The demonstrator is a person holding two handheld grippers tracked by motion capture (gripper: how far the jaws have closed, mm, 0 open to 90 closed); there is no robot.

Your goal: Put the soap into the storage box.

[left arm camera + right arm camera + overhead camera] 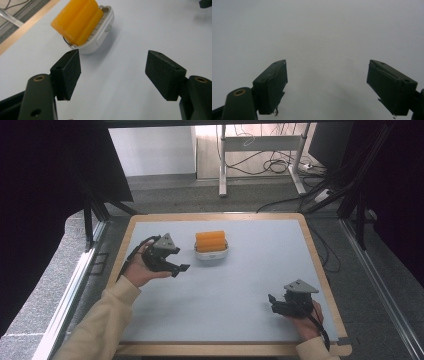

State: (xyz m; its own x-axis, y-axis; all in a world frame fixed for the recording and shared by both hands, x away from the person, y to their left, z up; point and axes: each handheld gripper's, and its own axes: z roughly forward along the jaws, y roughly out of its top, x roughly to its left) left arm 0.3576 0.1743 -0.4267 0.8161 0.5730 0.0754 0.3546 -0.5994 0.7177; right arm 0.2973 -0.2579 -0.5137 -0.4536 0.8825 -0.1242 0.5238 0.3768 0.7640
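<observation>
- I see the orange block (210,240) sitting in a small white holder (211,254) toward the far middle of the pale blue table mat (240,285); in the left gripper view the orange block (76,21) looks ridged, perhaps a sponge or a row of bars, though I cannot tell which from here.
- My left gripper (176,266) sits just left of the holder, near it but not touching, jaws spread wide with nothing between them.
- In its own view the left gripper (113,72) is aimed past the near end of the white holder (101,37), so I judge the step in hand to be the approach for a grasp on the block.
- To do it well, I would swing the jaws so the block sits squarely between the pads, not off to one side as it does now.
- I would close on the block's long flat faces, above the holder's rim, so the pads (70,72) grip orange material and not white plastic.
- The holder looks light; a sideways nudge could skid it across the mat, so I would come in from above and close gently.
- My right gripper (274,303) rests well apart at the near right of the mat, jaws likewise spread and empty; its own view has the right gripper (327,87) over bare mat.
- If the holder lifts with the block, I would bring the right gripper over to steady its wall.
</observation>
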